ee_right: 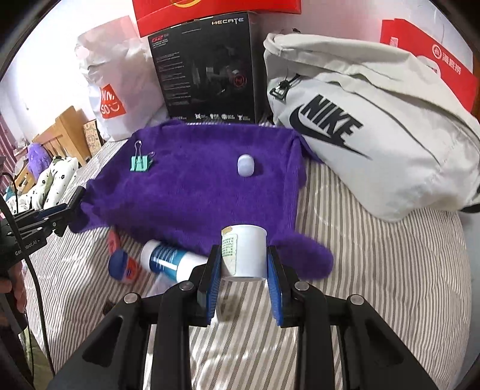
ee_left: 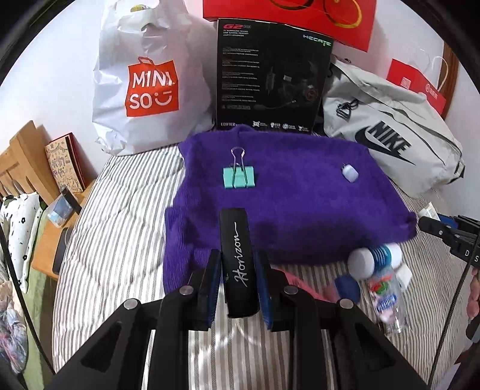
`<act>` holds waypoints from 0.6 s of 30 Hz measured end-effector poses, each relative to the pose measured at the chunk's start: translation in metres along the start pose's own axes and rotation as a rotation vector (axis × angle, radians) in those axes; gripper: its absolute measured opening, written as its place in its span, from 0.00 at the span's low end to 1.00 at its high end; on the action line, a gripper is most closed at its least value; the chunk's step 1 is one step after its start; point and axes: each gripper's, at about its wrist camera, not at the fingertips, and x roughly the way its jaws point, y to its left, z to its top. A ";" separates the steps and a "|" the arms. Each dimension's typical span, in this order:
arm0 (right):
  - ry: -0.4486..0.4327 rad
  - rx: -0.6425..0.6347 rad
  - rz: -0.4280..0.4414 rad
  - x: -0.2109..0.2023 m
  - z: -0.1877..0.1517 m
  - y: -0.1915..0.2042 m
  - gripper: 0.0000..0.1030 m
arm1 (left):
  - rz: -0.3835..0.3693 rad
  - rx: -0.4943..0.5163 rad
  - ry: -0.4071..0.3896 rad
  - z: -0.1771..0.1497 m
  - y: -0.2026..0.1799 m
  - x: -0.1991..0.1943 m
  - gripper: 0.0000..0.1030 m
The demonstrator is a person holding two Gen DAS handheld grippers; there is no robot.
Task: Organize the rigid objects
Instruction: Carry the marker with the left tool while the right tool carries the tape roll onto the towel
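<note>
My left gripper (ee_left: 239,264) is shut on a black case lettered "Horizon" (ee_left: 238,258), held above the near edge of a purple fuzzy cloth (ee_left: 300,204). My right gripper (ee_right: 243,258) is shut on a white paper cup (ee_right: 244,250), over the same purple cloth (ee_right: 195,195). On the cloth lie a teal binder clip (ee_left: 239,177) (ee_right: 140,163) and a small pale lilac case (ee_left: 350,173) (ee_right: 246,165). A blue-and-white bottle (ee_right: 168,261) (ee_left: 376,259) and a blue-capped bottle (ee_right: 124,267) (ee_left: 348,288) lie on the striped bedding by the cloth's near edge.
Along the wall stand a white Miniso bag (ee_left: 150,84), a black headset box (ee_left: 270,75), red boxes (ee_left: 288,18) and a grey Nike bag (ee_right: 375,135). A wooden headboard with books (ee_left: 45,168) is on the left. Striped bedding (ee_right: 375,270) surrounds the cloth.
</note>
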 end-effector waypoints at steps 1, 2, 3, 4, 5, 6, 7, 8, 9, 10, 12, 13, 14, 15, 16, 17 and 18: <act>0.000 0.001 -0.001 0.001 0.003 0.000 0.28 | 0.001 0.001 -0.001 0.003 0.001 0.003 0.22; -0.002 0.002 -0.001 0.003 0.006 -0.001 0.28 | 0.001 0.000 -0.001 0.005 0.001 0.006 0.22; -0.008 0.005 -0.002 0.004 0.010 -0.001 0.28 | -0.003 -0.001 0.005 0.009 0.002 0.011 0.22; -0.010 0.008 -0.003 0.006 0.013 -0.002 0.28 | -0.006 -0.003 0.008 0.011 0.002 0.015 0.22; -0.009 0.010 -0.004 0.009 0.017 -0.002 0.28 | -0.007 -0.003 0.010 0.013 0.003 0.019 0.22; -0.008 0.011 -0.004 0.011 0.020 -0.002 0.28 | -0.008 0.001 0.015 0.016 0.003 0.024 0.22; -0.006 0.011 -0.005 0.014 0.023 -0.003 0.28 | -0.008 0.003 0.017 0.018 0.003 0.028 0.22; -0.002 0.008 -0.008 0.019 0.027 -0.003 0.28 | -0.009 0.004 0.019 0.021 0.003 0.031 0.22; -0.001 0.006 -0.012 0.022 0.029 -0.003 0.28 | -0.013 0.005 0.023 0.024 0.003 0.036 0.22; 0.001 0.004 -0.013 0.026 0.033 -0.003 0.28 | -0.014 0.006 0.025 0.027 0.003 0.039 0.22; 0.009 0.003 -0.012 0.035 0.039 -0.004 0.28 | -0.011 0.011 0.030 0.033 0.003 0.048 0.22; 0.012 0.001 -0.014 0.040 0.043 -0.004 0.28 | -0.014 0.012 0.032 0.035 0.003 0.052 0.22; 0.017 0.000 -0.017 0.045 0.046 -0.005 0.28 | -0.015 0.013 0.036 0.037 0.003 0.056 0.22; 0.024 -0.001 -0.020 0.051 0.049 -0.006 0.28 | -0.015 0.014 0.039 0.040 0.003 0.061 0.22; 0.027 -0.002 -0.021 0.055 0.051 -0.007 0.28 | -0.018 0.016 0.043 0.042 0.003 0.066 0.22; 0.030 -0.002 -0.022 0.060 0.053 -0.008 0.28 | -0.019 0.019 0.049 0.044 0.002 0.070 0.22; 0.036 -0.003 -0.024 0.067 0.056 -0.009 0.28 | -0.018 0.023 0.055 0.045 0.002 0.075 0.22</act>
